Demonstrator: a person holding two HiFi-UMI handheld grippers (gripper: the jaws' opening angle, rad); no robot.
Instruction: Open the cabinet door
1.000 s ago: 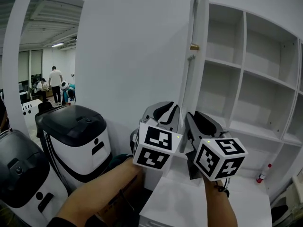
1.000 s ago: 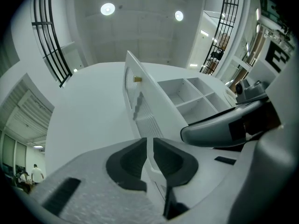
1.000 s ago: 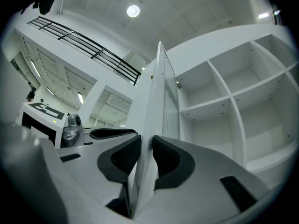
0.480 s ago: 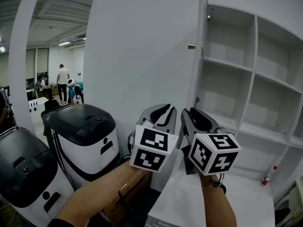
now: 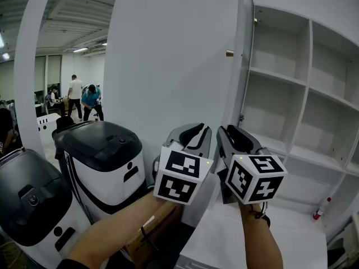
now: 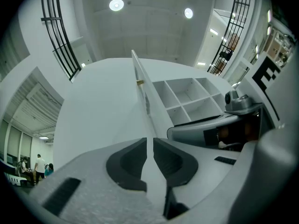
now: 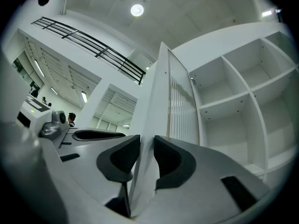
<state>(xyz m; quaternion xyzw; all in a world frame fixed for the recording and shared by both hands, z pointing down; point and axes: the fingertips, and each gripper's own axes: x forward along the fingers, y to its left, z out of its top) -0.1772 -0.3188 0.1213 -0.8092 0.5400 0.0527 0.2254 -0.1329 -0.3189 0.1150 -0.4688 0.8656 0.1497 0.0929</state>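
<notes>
Door's open! The cabinet door point(image 5: 245, 49) stands edge-on just right of centre in the head view, and the bare white shelves point(image 5: 291, 83) fill the right side behind it.

The right gripper point(image 7: 146, 148) has its jaws narrowly apart astride the door's lower edge. They've just been easing apart, and I can't make out a firm pinch on the panel. The left gripper point(image 6: 149, 148) hangs just beside it at frame centre. Its jaws are parted only by a thin slit, and as far as I can tell there's nothing between them but the white surface beyond.

Here's the danger. With the pinch loosening, the door may drift back shut or swing on towards the white wall point(image 5: 168, 49) at upper centre. Draw the right gripper away at a slant and a pad could catch the edge and drag the door along.

Below the grippers runs a plain white countertop point(image 5: 224, 240), with a small red-capped bottle point(image 5: 321, 209) at the lower right. Two bulky black-and-white machines point(image 5: 98, 161) crowd the lower left. Beyond them, at the far left, people point(image 5: 73, 94) stand in a bright, strip-lit hall.
</notes>
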